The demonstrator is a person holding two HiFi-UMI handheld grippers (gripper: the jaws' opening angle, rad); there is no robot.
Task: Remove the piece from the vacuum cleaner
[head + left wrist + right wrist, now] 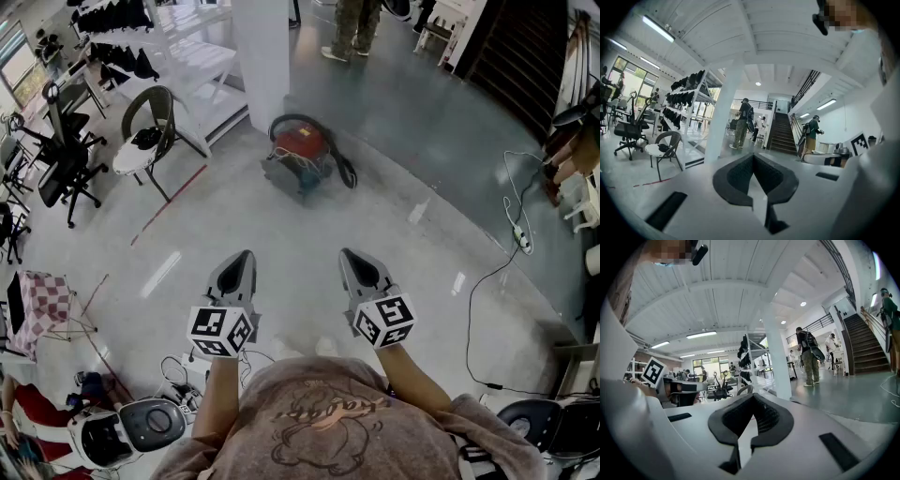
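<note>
The grey left gripper (242, 259) and grey right gripper (350, 255) are held side by side, jaws pressed together on nothing, apparently because the red canister vacuum cleaner (300, 150) is set well ahead, beside the white pillar (262, 56), not yet reached.

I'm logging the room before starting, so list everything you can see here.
Vacuum cleaner: one, red with black hose, on the floor ahead of both grippers.
Pillar: one, white, just behind the vacuum cleaner.
Armchair: one, dark frame with white cushion, left of the vacuum cleaner.
Office chair: at least one, black, far left.
Power strip: one, white, on the floor at right.
Staircase: one, dark, in the background.
Left gripper: one, grey, shut, empty.
Right gripper: one, grey, shut, empty.
</note>
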